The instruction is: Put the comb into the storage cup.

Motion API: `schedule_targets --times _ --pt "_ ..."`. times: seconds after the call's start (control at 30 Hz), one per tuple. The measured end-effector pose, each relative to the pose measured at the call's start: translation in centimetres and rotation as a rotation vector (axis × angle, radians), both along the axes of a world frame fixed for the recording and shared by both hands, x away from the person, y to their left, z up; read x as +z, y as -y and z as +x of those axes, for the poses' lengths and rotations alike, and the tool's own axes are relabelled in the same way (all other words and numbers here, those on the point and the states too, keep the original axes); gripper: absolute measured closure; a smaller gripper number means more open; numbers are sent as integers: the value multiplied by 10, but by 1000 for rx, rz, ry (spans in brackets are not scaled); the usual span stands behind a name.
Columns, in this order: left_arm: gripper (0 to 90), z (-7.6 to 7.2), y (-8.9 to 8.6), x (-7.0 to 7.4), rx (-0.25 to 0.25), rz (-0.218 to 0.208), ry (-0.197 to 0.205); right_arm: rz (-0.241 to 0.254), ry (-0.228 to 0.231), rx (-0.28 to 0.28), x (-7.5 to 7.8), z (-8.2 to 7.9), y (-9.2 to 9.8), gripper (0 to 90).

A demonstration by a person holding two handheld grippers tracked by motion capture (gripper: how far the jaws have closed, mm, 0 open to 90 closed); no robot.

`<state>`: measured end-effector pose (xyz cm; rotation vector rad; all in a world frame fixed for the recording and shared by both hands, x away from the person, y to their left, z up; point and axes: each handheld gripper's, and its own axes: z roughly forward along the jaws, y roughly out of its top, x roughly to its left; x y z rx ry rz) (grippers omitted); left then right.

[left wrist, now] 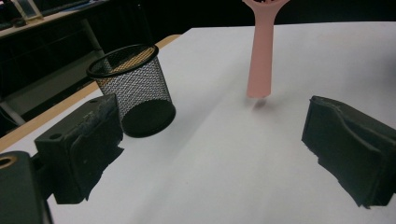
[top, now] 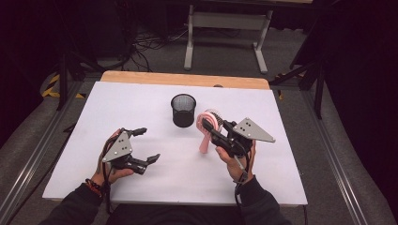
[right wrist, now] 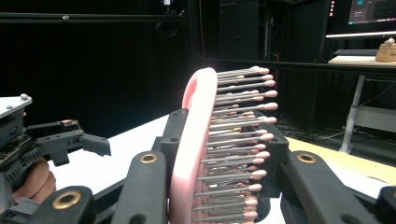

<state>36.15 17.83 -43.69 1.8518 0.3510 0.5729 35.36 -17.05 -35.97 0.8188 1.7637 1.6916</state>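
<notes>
You have a black mesh cup [top: 183,109] standing upright on the white table [top: 155,183], toward the far side from you. Your right gripper [top: 210,127] is just to the right of the cup and a little nearer to you. Its jaws are closed tight on a pink hairbrush [top: 207,125]. They squeeze the round head of the brush, and the pink handle hangs down toward the table. In the right gripper view you can see the brush head [right wrist: 198,140] edge-on between the two black jaws, with its rows of thin pins sticking out to the right, each with a small pink tip. In the left gripper view the pink handle [left wrist: 260,51] points straight down to the right of the cup [left wrist: 133,88], and its end is very close to the table; you cannot tell if it touches. Your left gripper [top: 143,145] is to the left of the cup and nearer to you than the cup is. Its jaws are spread wide apart and hold nothing. Your left hand [top: 110,161] wraps around it from below. In the right gripper view your left gripper [right wrist: 70,137] shows at the left side, well apart from the brush.
</notes>
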Motion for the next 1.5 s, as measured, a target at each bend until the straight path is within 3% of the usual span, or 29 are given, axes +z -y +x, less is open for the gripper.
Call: schedule_targets --times 0.23,0.4,0.63,0.9,1.2,1.5 --pt "56 -2 -13 -4 4 20 6 -5 -2 -3 0 4 2 635" --pt "57 -4 -24 -8 31 57 18 -1 -6 -12 0 8 5 635" --pt "53 -8 -47 -11 59 17 -8 3 -9 -11 3 14 7 635" --pt "34 -10 -53 -16 68 47 -18 6 12 -29 10 19 9 634" --pt "32 -13 -62 -16 84 10 -19 4 21 -45 25 34 9 634" --pt "25 -13 -70 -17 80 -35 -37 0 56 -59 56 54 -1 634"
